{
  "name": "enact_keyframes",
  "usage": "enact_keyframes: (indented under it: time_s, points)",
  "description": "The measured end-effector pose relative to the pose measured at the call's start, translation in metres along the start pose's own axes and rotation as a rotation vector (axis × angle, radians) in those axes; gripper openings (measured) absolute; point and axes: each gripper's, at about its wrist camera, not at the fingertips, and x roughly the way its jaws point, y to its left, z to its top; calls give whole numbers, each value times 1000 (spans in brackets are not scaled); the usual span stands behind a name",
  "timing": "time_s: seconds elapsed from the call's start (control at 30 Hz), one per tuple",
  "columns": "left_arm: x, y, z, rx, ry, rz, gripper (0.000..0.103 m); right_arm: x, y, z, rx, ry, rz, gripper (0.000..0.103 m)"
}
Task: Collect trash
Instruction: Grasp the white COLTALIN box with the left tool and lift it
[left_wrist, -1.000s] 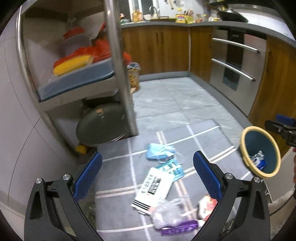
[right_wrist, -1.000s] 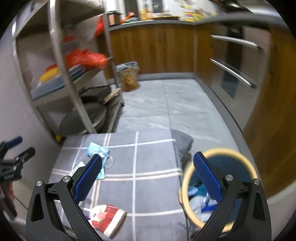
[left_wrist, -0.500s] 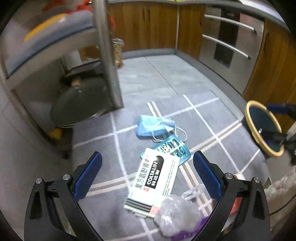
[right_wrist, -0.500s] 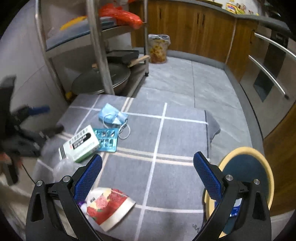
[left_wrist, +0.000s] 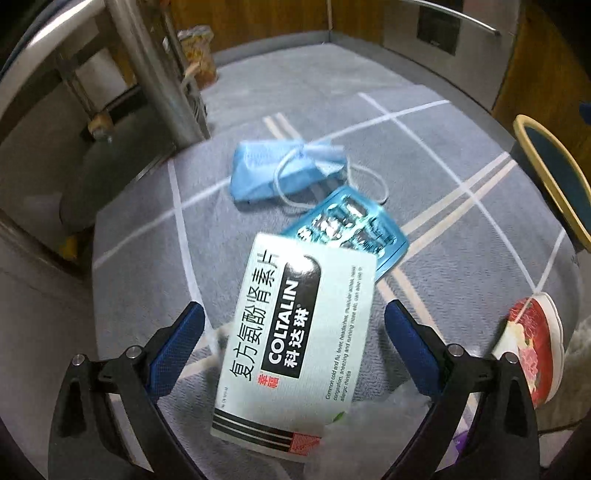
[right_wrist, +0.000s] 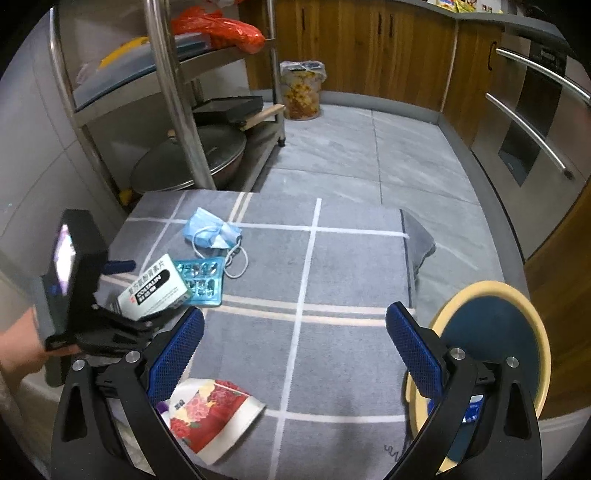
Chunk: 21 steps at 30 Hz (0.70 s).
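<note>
A white Coltalin medicine box (left_wrist: 295, 354) lies on the grey mat between the open fingers of my left gripper (left_wrist: 293, 332); the fingers stand apart from its sides. It also shows in the right wrist view (right_wrist: 153, 290). Beyond it lie a teal blister pack (left_wrist: 351, 229) and a blue face mask (left_wrist: 273, 173). A red floral wrapper (right_wrist: 214, 410) and crumpled clear plastic (left_wrist: 369, 435) lie nearer. My right gripper (right_wrist: 293, 332) is open and empty, beside the yellow-rimmed blue bin (right_wrist: 495, 332).
A steel shelf rack (right_wrist: 173, 110) with a pan lid stands at the mat's far left. A lined waste basket (right_wrist: 301, 90) stands by wooden cabinets. An oven front (right_wrist: 535, 110) is on the right. The mat corner (right_wrist: 417, 236) is folded up.
My left gripper has dropped close over the medicine box, which now fills the space between its fingers. My right gripper has pulled back a little from the bin.
</note>
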Motion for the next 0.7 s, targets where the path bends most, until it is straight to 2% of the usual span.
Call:
enact_keyframes:
  time_s: [0.03, 0.07, 0.27, 0.5, 0.63, 0.7]
  points:
    - [3, 2, 0, -11, 13, -3, 86, -1, 1, 0, -5, -4, 3, 98]
    - [6, 4, -1, -19, 30, -5, 75, -1, 2, 1, -9, -6, 4, 98]
    - [-10, 11, 5, -50, 20, 10, 74, 8, -1, 13, -10, -7, -5, 98]
    - [-83, 27, 22, -121, -124, -5, 74, 29, 1, 46, 3, -35, 20, 98]
    - [-116, 38, 22, -154, -165, 38, 74, 48, 13, 61, -42, -43, 53, 98]
    - [-119, 44, 27, -174, -177, 50, 74, 61, 23, 67, -77, -44, 75, 98]
